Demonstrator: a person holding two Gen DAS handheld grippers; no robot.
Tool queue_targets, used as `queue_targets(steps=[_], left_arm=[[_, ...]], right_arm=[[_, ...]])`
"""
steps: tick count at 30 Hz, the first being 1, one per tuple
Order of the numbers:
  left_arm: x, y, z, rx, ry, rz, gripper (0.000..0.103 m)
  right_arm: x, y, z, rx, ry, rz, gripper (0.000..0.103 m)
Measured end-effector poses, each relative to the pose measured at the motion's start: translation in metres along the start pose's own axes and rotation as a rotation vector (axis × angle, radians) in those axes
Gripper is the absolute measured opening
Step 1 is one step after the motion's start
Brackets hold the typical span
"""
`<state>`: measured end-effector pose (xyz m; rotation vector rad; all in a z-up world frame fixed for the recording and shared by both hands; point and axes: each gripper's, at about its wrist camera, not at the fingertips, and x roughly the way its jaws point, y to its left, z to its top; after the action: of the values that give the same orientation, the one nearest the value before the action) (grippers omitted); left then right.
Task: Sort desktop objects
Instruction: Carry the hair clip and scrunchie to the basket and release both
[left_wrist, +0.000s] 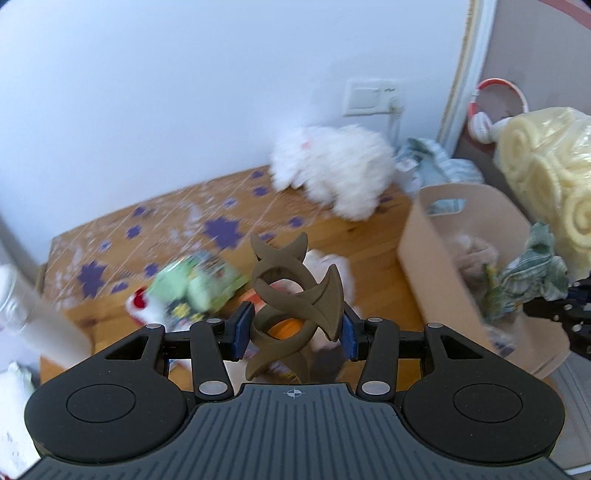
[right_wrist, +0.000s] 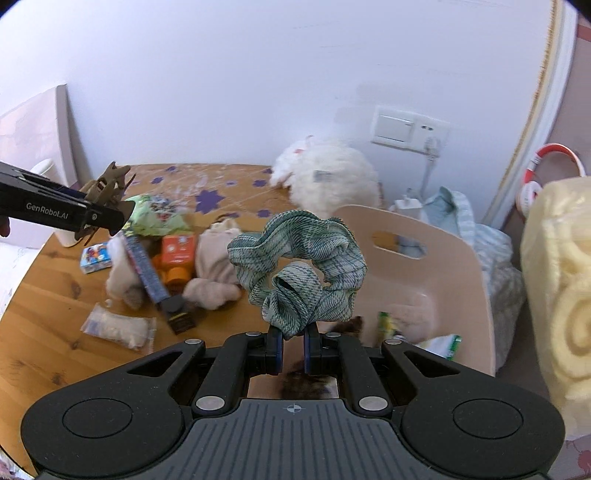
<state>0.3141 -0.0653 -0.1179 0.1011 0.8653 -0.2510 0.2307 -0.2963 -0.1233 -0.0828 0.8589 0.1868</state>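
My left gripper (left_wrist: 293, 330) is shut on a brown hair claw clip (left_wrist: 295, 295) and holds it above the wooden table (left_wrist: 373, 266). It also shows in the right wrist view (right_wrist: 99, 206), with the clip (right_wrist: 110, 181). My right gripper (right_wrist: 293, 347) is shut on a green plaid scrunchie (right_wrist: 299, 266), held above the near rim of the beige bin (right_wrist: 443, 266). The scrunchie also shows in the left wrist view (left_wrist: 532, 280), over the bin (left_wrist: 436, 258).
A white plush toy (right_wrist: 328, 177) sits at the back. A pile on the table holds a green packet (right_wrist: 155, 214), an orange box (right_wrist: 177, 251), a beige cloth (right_wrist: 214, 254) and a small clear bag (right_wrist: 118, 326). Yellow rolled towels (right_wrist: 561, 280) stand right.
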Motion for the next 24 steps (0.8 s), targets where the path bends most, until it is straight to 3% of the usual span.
queue_targets(steps=[12,18,24], left_arm=[[0.031,-0.12,0.033,0.11,-0.002,-0.128,0.049],[0.05,-0.169,0.026,0.188,0.033,-0.16,0.049],[0.071,-0.194,0.011,0.24,0.09,-0.154,0.049]], right_arm=[[0.002,-0.069,-0.021,0.064,0.034,-0.035,0.01],[0.011,-0.086,-0.036,0.07,0.071,-0.034,0.01],[0.028,-0.087,-0.049,0.049,0.141,-0.007,0.011]])
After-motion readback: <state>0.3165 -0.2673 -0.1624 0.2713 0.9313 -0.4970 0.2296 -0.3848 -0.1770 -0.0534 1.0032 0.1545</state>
